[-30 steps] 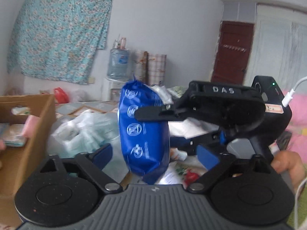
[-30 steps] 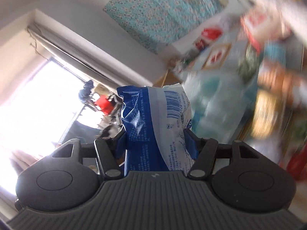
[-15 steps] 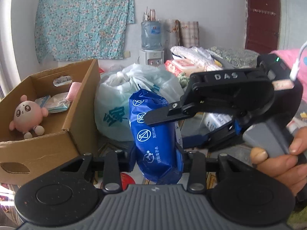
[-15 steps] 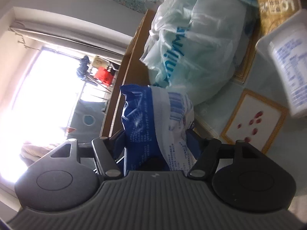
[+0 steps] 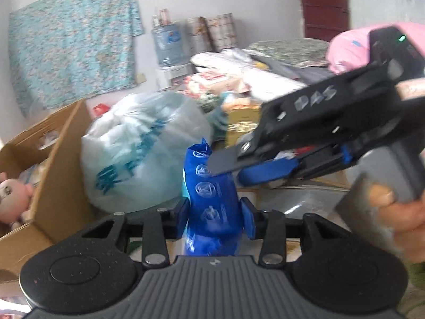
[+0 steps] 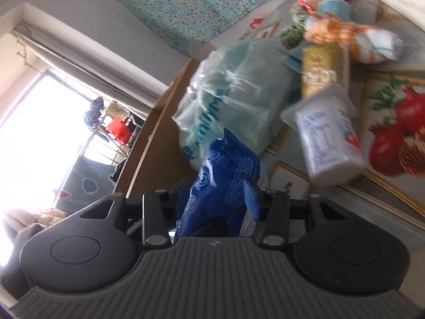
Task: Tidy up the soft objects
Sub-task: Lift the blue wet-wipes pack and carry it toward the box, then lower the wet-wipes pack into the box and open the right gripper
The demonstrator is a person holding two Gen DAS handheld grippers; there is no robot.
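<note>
Blue wet-wipe pack (image 5: 215,207) stands roughly upright, long axis vertical, crimped end up, pinched low between left gripper (image 5: 215,216) pads. Right gripper (image 5: 255,170) also clamps it from the right, near the top; in its own view the pack (image 6: 225,180) sits squeezed between the blue pads (image 6: 251,199), whose jaws just narrowed onto it. Cardboard box (image 5: 61,175) at left, open top, holds a pink plush doll (image 5: 13,196) and small packets. Tied translucent plastic bag (image 5: 143,151), stuffed, sits between box wall and pack, close to the pack. White wipe canister (image 6: 329,141) lies tilted on the fruit-print tablecloth (image 6: 398,138). Clutter fills the table behind; little free surface.
</note>
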